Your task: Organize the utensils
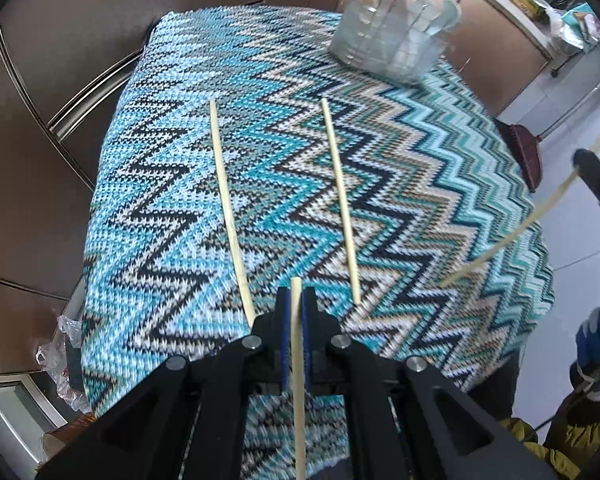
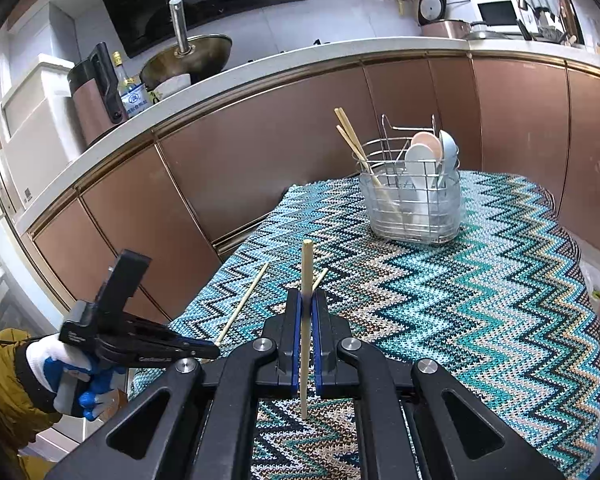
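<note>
Left hand-held gripper (image 1: 296, 300): nearest the left wrist camera; black arms, blue-padded fingers pressed together on a thin pale chopstick (image 1: 298, 380) that ran back between the arms, only a short tip poking out front.
Right hand-held gripper (image 2: 307, 304): same build; its jaws pinched a second chopstick (image 2: 306, 320) partway along, the blunt thick end pointing forward, the thin end hanging below.
Loose chopsticks: two lay on the surface (image 1: 460, 200) ahead of the left gripper, one left (image 1: 228, 208), one right (image 1: 340, 204), roughly parallel, apart.
Holder (image 2: 412, 200): a wire basket with a clear liner, upright at the far end of the surface; chopsticks (image 2: 356, 148) leaned in its left part, pale rounded spoons (image 2: 428, 156) stood in its right.
Materials: sticks were smooth, slender, tapered, probably bamboo; the cloth was a nubbly zigzag weave in teal, black and cream.
Risk, slipping: a smooth round stick held by a narrow pinch could swivel or slide out.
Risk, snagging: a long stick tip could catch the basket's wire rim, or miss the opening.
Risk, tipping: the light basket might topple if nudged.
Risk, rolling: the loose pair could roll off the edge if the cloth were dragged.
</note>
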The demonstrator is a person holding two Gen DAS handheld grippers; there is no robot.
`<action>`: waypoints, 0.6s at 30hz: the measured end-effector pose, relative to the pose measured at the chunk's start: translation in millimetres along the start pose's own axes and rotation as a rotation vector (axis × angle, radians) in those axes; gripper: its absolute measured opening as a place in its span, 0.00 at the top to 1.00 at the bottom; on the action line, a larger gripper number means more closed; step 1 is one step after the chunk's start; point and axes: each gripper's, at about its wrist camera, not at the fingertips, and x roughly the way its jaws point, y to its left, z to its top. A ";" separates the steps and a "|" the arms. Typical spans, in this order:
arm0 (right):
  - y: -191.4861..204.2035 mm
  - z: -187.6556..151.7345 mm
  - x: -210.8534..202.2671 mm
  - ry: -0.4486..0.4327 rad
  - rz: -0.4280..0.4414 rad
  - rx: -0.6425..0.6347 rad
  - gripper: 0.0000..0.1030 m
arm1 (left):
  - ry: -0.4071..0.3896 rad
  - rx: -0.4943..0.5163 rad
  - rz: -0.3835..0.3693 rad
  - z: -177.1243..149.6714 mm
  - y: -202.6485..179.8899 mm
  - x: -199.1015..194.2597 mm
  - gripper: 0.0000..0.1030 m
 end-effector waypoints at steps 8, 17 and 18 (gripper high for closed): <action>8.5 -1.7 -15.2 -0.014 -0.014 -0.017 0.95 | 0.010 0.016 -0.013 -26.2 -9.2 -12.7 0.95; 16.9 2.9 -35.0 -0.047 -0.025 -0.040 0.95 | -0.121 0.011 -0.058 -22.4 -15.5 -61.2 0.95; 17.8 4.6 -36.5 -0.051 -0.025 -0.044 0.95 | -0.159 0.017 -0.066 -17.2 -18.2 -72.0 0.95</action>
